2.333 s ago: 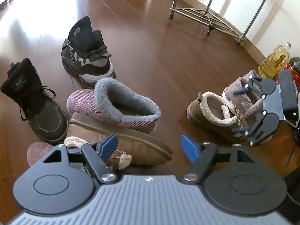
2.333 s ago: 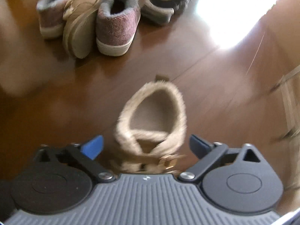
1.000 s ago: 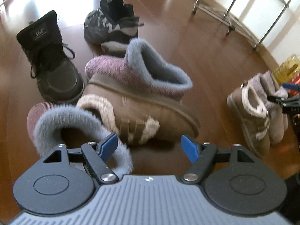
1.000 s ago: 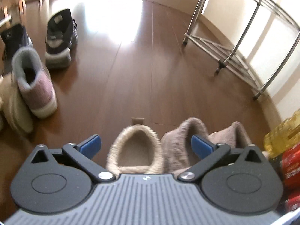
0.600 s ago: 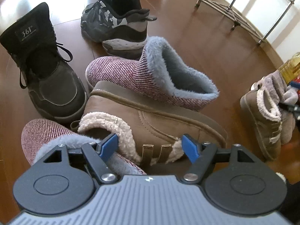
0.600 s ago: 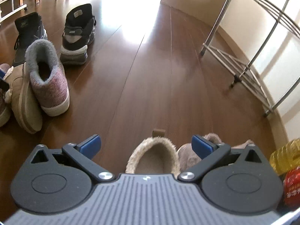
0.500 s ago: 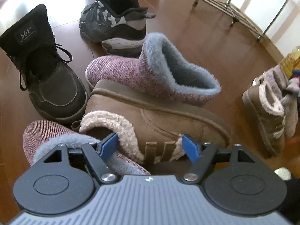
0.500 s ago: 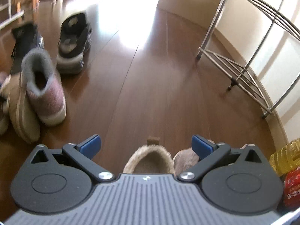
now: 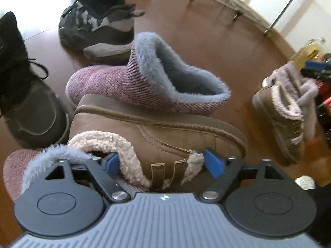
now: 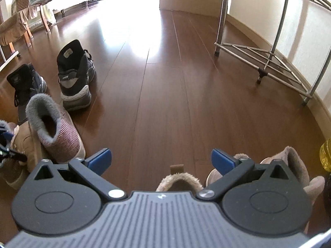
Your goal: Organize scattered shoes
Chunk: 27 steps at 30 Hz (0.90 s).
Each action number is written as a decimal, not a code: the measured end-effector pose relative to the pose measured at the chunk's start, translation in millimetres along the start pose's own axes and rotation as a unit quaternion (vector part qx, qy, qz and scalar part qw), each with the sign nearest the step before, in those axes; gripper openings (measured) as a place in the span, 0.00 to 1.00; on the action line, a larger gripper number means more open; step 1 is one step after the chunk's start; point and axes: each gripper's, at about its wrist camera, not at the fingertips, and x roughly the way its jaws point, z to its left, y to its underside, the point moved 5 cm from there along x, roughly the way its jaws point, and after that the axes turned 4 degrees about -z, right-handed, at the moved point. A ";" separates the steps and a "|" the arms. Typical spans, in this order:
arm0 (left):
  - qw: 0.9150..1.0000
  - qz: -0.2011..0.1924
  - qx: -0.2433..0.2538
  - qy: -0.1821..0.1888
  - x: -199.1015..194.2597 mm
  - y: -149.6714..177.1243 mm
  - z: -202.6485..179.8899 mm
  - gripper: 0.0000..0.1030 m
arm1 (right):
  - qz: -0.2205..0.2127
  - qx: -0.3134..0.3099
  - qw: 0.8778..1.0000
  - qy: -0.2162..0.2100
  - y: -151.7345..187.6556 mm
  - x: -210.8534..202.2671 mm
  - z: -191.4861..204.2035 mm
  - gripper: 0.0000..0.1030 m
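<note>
I'm closing left tool (image 9: 163, 163) round the tipped brown boot's (image 9: 157, 132) soft fleece cuff—pads not biting yet; light, floppy. Right tool (image 10: 160, 159) apart, empty.

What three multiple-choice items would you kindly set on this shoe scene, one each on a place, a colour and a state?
1. The upright pink slipper stands:
A. by the sole of the pile's tan boot
B. far from every shoe
C. inside that boot

2. Its lining is:
A. white
B. grey-blue
C. yellow

3. That tan boot:
A. stands upright
B. hangs in the air
C. lies on its side

Answers:
1. A, the sole's edge runs along the slipper.
2. B, the fluffy collar shows grey-blue.
3. C, its sole faces sideways, not down.
</note>
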 end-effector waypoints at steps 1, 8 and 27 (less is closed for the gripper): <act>1.000 -0.009 -0.004 0.012 -3.8 1.7 -0.5 0.50 | 0.000 0.000 1.000 0.000 0.9 -0.7 0.2 0.99; 0.990 -0.057 -0.096 0.085 -14.0 5.4 6.8 0.37 | 0.008 0.025 1.000 0.005 7.5 -0.7 -3.0 0.99; 0.984 0.087 0.056 0.148 -21.9 22.2 -117.2 0.20 | 0.007 0.024 1.000 0.011 20.5 -11.8 -15.1 0.99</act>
